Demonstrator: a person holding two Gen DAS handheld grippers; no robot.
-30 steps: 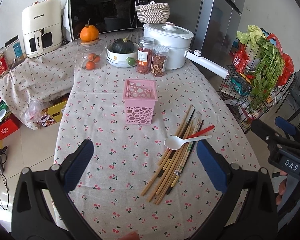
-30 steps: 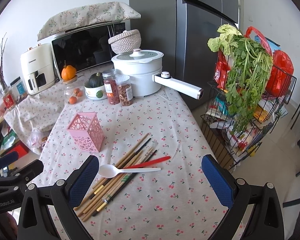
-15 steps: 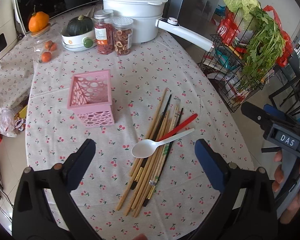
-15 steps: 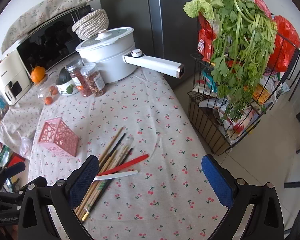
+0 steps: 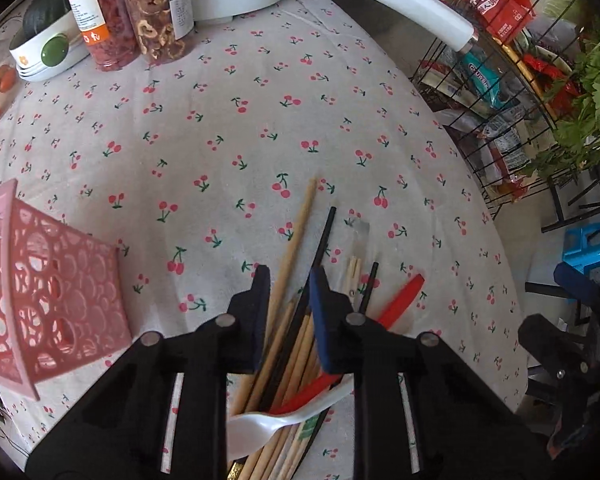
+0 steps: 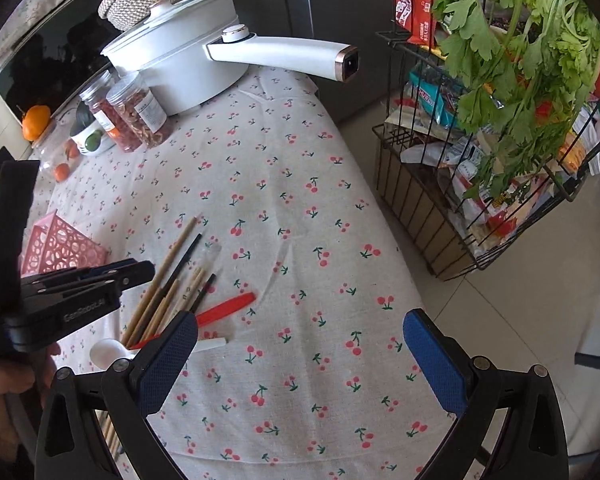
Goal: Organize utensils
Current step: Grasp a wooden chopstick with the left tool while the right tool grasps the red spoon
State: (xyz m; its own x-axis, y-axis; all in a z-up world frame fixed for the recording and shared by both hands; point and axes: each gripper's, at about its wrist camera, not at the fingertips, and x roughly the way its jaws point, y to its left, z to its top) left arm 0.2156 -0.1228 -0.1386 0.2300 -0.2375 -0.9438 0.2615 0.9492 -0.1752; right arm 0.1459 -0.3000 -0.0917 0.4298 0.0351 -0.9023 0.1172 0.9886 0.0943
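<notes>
**Now over the chopsticks: left gripper narrows, right stays wide**

Down at the pile of chopsticks (image 5: 296, 344) on the cherry-print tablecloth (image 5: 228, 128), the left gripper (image 5: 289, 280) points steeply at the bundle and its jaws have just been closing. They stand narrow now, with a few sticks running through the gap; whether the pads actually press on them cannot be told. A white spoon (image 5: 260, 426) lies across the near end of the pile, a red utensil (image 5: 400, 296) angled just beside it. The pink holder (image 5: 48, 300) stands left of the pile, apart from it. Beyond the pile sit two jars (image 5: 132, 12) and a white pot (image 6: 180, 64). To the pile's right, the right gripper (image 6: 300, 344) hovers over bare cloth, jaws spread wide, nothing between them.
</notes>
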